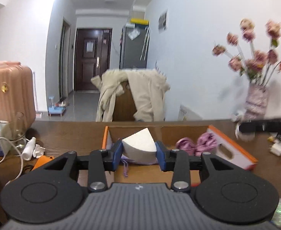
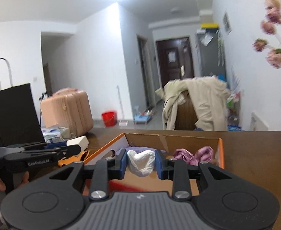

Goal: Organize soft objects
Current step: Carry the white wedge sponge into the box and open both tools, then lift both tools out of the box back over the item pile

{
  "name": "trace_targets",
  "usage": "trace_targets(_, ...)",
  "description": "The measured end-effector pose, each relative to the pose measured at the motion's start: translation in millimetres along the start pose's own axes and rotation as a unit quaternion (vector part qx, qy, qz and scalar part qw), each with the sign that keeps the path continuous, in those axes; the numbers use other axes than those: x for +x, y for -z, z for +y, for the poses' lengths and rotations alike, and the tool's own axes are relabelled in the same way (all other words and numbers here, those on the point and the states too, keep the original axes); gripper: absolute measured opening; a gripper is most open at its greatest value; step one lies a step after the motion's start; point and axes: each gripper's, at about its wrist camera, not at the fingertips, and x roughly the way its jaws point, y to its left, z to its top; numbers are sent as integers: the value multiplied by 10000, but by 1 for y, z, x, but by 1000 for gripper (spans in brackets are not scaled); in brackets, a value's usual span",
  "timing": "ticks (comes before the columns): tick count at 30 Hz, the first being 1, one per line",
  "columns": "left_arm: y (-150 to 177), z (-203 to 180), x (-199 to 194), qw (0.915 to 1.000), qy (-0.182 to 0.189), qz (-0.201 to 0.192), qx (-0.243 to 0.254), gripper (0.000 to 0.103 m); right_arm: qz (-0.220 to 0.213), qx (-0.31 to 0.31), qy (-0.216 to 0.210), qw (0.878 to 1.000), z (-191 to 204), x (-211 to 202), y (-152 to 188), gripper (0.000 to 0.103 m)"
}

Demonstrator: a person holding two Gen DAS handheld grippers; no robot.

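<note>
Left wrist view: pink suitcase (image 1: 8, 90) far left, glass jar (image 1: 16, 128) and white cable (image 1: 10, 143) on the brown counter (image 1: 67, 134). Left gripper (image 1: 139, 152) pinches a white foam wedge (image 1: 139, 141) between its blue pads, held above an orange-edged cardboard box (image 1: 234, 149). Purple cloth (image 1: 198, 142) lies bunched inside the box, right of the wedge. Vase of pink flowers (image 1: 256, 101) stands far right, blurred.

Right wrist view: black paper bag (image 2: 12, 115) at left, left gripper (image 2: 64, 149) beside it, seen side-on. Right gripper (image 2: 141, 163) squeezes a soft white lump (image 2: 141, 163), maybe foam, dented in the middle, over the same box (image 2: 220, 153). Purple cloth (image 2: 194, 154) sits in the box to its right.
</note>
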Motion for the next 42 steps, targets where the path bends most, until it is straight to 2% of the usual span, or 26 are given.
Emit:
trace_targets(4,-1,5,50,9989,-158,402,186,39,605,234,-174,9977,-28,76,-41,32)
trace_targets(7,-2,11,85,9960,-324,812,191,39,1138,483,-136,9922,-49,146,-56,32)
trace_targets(10,-3,19,106,9948,-202,1001,25,47,1591,518,17,9859,-56,204,-54,32)
trace_targets(13,-4,25,109,9956,-121,928,-37,58,1938,632,297,9786,-63,249,-47,33)
trace_targets(17,-8,35,101,9963,-197,821,-176,61,1881,515,452,9798,-60,260,-46,56)
trace_targets(20,-17,40,85,9968,-276,703,-265,62,1673,457,441,9839,-59,244,-54,56)
trace_targets(24,-29,34,45,9989,-219,381,-133,71,1310,315,379,9901,-58,201,-72,59)
trace_targets(26,-33,28,18,9996,-225,174,-13,74,1084,249,353,9932,-54,166,-81,66)
trace_targets(31,-33,8,-42,9998,-131,-101,122,83,587,6,266,9979,-41,77,-86,72)
trace_targets(34,-22,-9,-74,9997,-70,-142,161,85,335,-174,188,9991,-27,19,-72,75)
trace_targets(38,1,-30,-114,9997,5,-175,142,93,3,-580,230,9980,-4,-47,-38,83)
trace_targets(42,27,-46,-142,9999,67,-82,72,98,-231,-853,411,9952,14,-91,5,86)
